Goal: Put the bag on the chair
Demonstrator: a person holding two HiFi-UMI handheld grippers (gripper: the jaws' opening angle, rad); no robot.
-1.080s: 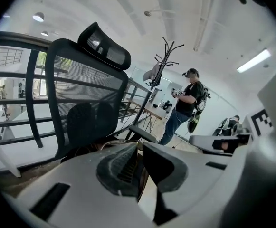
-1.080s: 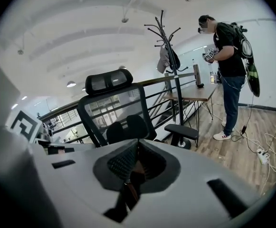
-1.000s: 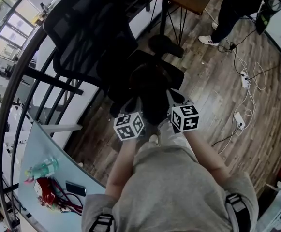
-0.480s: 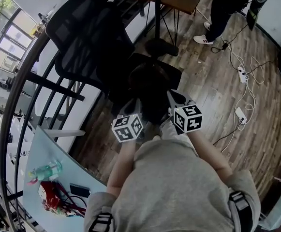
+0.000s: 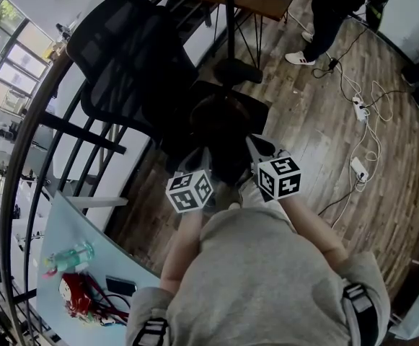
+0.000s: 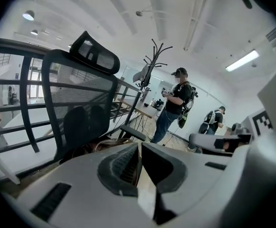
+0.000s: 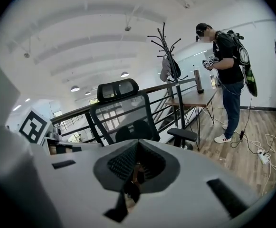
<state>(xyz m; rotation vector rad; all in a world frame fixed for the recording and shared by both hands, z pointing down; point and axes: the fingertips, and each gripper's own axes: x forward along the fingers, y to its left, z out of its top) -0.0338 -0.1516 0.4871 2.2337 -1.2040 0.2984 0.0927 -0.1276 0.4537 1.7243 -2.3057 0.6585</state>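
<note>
The left gripper [image 6: 138, 163] is clamped shut on a thin brownish edge of the bag [image 5: 223, 132], and the right gripper [image 7: 137, 167] is shut on another bit of it. The dark bag is held between them over the chair [image 5: 133, 56] seat; whether it rests there cannot be told. It is judged soft, slumping and fairly light, and best gripped at its top edge, at two points.
</note>
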